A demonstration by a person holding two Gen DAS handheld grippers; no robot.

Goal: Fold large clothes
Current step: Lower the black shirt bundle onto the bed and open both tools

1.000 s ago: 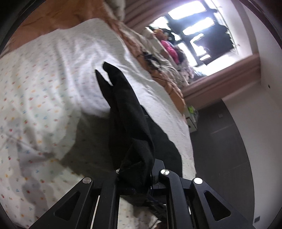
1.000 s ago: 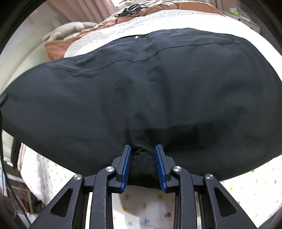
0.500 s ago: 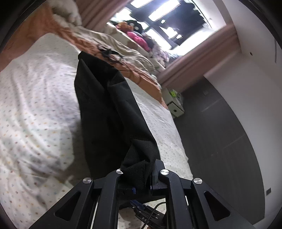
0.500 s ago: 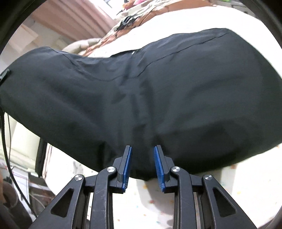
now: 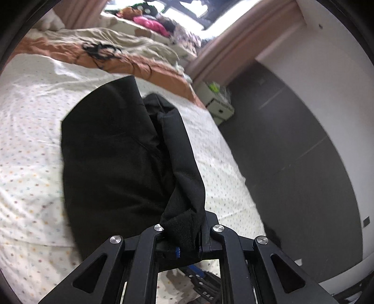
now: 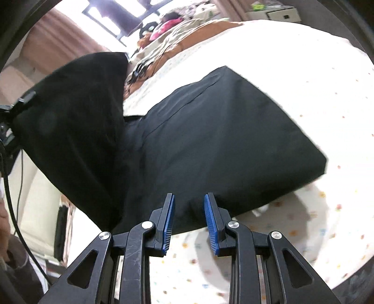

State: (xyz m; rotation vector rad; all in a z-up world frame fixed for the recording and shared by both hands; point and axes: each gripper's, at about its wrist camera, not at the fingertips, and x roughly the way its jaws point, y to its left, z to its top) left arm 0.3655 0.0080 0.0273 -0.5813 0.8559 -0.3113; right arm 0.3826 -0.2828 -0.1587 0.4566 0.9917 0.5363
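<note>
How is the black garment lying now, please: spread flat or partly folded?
Partly folded: the black garment has one side lifted by the left tongs, over the part on the bed.

Both cameras sit just behind their own fingers and look forward and downward along them, close over a bed (image 5: 30,145) with a dotted sheet. The left wrist view looks along the bed's edge toward a bright window (image 5: 187,9), with dark floor (image 5: 292,149) at its right. The right wrist view faces across the mattress toward the same window (image 6: 112,14). Both views share the black garment (image 6: 222,131), which fills much of each, the orange quilt (image 5: 58,49) and the small white drawer unit (image 5: 217,103).
</note>
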